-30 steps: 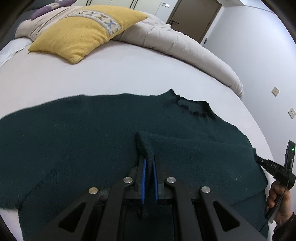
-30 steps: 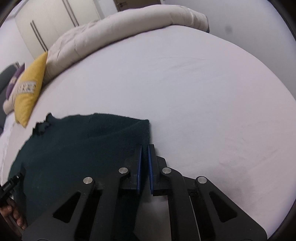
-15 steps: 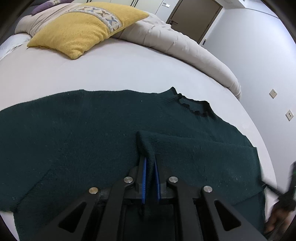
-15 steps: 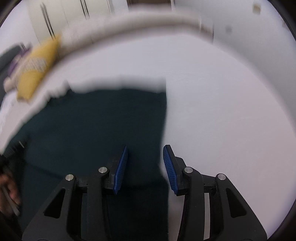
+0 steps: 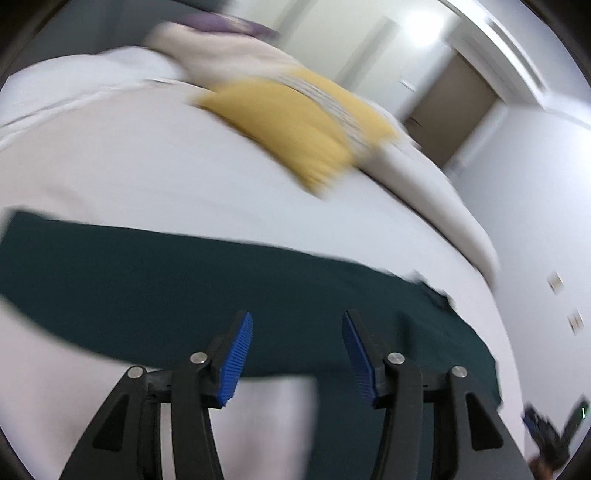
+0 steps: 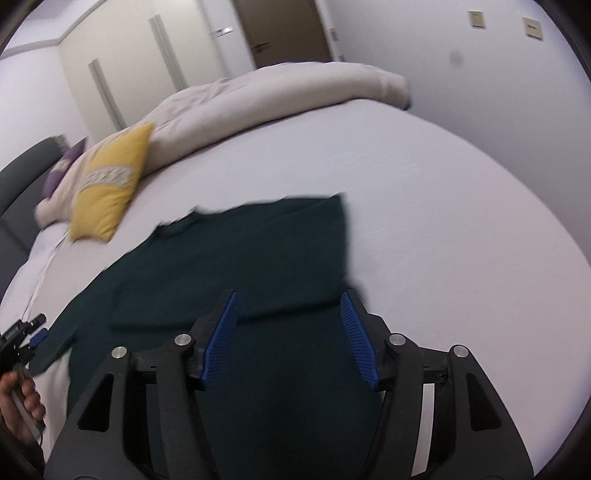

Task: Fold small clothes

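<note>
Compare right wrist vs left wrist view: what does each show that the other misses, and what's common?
Right wrist only: the folded-over right side of the dark green sweater, white wardrobe doors, the person's hand on the left gripper's handle, and the sharper picture.

Left wrist only: the sweater's unfolded left part stretching across the sheet, and heavy motion blur.

Both: white bed sheet, yellow pillow, beige duvet, brown door. The left gripper and right gripper have just been opening, and nothing sits between the pads.
</note>
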{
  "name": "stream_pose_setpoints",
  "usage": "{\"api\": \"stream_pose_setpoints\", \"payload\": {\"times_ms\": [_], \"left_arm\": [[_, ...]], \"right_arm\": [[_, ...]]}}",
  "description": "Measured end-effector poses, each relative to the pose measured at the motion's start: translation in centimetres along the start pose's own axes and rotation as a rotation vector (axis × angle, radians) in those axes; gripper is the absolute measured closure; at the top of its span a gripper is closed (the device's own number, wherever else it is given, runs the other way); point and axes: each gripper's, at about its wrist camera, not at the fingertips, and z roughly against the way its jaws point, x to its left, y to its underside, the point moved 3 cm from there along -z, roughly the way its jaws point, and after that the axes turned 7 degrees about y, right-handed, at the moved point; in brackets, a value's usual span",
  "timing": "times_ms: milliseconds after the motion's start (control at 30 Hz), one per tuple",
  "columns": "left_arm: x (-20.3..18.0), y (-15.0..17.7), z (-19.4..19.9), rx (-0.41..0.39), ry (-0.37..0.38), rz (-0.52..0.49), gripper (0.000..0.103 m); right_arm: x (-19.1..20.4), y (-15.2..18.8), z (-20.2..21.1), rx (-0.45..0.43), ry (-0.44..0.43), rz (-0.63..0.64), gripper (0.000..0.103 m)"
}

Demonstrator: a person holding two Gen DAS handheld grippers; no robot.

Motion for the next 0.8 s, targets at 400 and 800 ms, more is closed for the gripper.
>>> {"api": "stream_pose_setpoints", "payload": {"times_ms": [400,800], "left_arm": [[22.7,-2.5,7.9,-0.087,-0.203,0.415,0.029],[16.9,-5.0,6.7,-0.08,-0.139,0.268,0.095]], "right_arm": [[8.9,7.4,2.3,0.096,-0.122,0.077,0.047],[7.0,6.5,2.6,0.098,-0.147,0.053,0.047]]}}
